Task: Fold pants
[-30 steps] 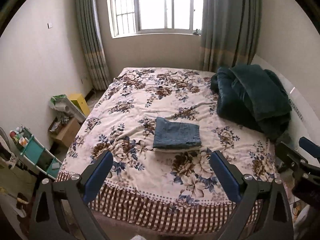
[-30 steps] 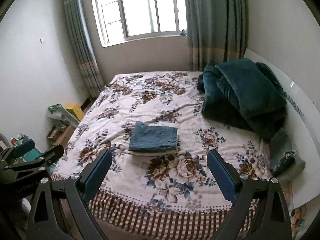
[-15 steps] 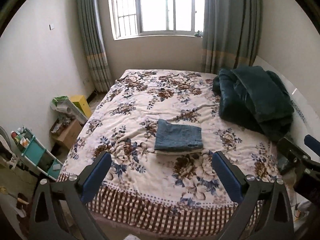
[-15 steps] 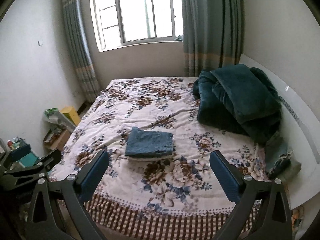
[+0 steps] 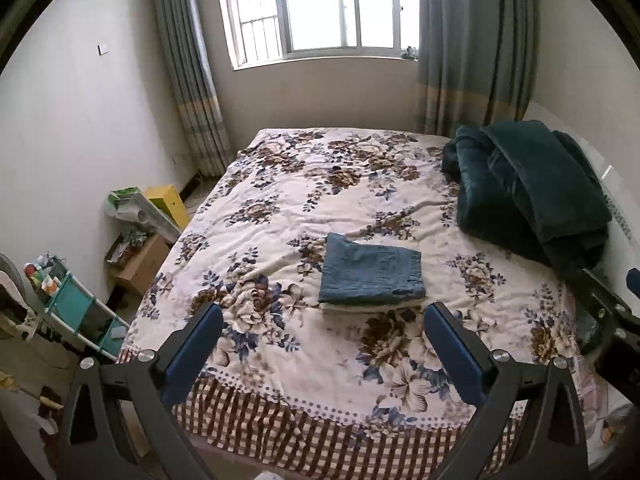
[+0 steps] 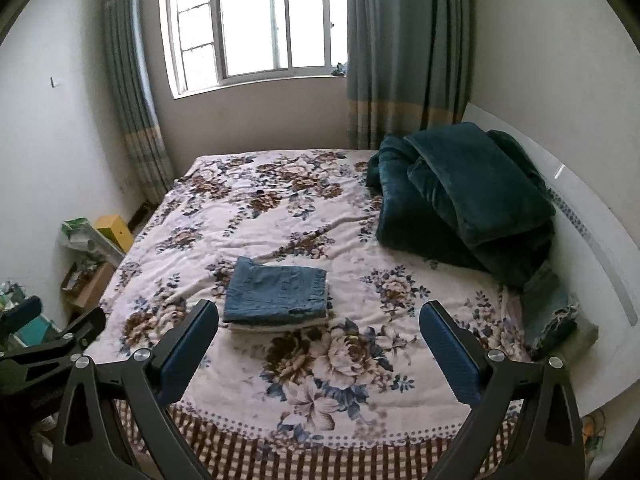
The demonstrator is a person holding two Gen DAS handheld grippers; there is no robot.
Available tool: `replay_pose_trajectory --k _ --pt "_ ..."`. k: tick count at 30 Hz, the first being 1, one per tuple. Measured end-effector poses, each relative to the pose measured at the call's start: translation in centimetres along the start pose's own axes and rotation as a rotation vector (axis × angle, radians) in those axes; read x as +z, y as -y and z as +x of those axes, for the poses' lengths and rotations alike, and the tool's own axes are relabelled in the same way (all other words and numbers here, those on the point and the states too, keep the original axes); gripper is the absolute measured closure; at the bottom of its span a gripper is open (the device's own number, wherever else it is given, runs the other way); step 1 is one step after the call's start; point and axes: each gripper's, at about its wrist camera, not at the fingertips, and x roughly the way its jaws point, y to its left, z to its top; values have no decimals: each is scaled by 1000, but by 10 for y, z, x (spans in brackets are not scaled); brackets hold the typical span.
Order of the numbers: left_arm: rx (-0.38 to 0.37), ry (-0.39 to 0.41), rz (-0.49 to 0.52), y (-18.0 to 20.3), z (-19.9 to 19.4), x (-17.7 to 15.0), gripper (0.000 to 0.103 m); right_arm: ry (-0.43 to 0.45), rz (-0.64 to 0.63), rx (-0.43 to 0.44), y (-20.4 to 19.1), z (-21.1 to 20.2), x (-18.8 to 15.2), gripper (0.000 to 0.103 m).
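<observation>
Lying folded into a neat rectangle mid-bed on the floral bedspread (image 5: pixel 280 208), the denim pants (image 5: pixel 372 276) sit well apart from both the left gripper (image 5: pixel 322 354) and right gripper (image 6: pixel 318 350), each spread wide and holding nothing.

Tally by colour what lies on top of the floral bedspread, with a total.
Blue: 1, the folded jeans
White: 1, the folded cloth under the jeans
Dark green: 1, the heaped blanket
Grey-blue: 1, the pillow by the headboard
Total: 4
</observation>
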Motion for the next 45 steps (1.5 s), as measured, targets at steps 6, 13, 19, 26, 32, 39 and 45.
replay_pose_trajectory --k 6,13,19,26,32,39,45 --pt "12 -18 5 3 14 2 0 -35 8 -2 -1 30 -4 1" --pt "1 -34 -3 5 22 2 0 -52 13 -2 1 45 -9 0" --pt "1 -34 -14 2 22 -2 0 -63 11 1 2 48 -15 0" --pt "7 -31 -12 2 22 -3 0 -63 12 5 1 47 -17 0" --pt "13 -32 -10 2 21 -4 0 -65 14 5 1 47 -18 0" --pt "18 -26 -9 1 19 -5 0 -68 12 15 -5 47 -21 0" --pt "18 -28 -9 1 19 -6 0 -68 9 18 -7 46 -23 0"
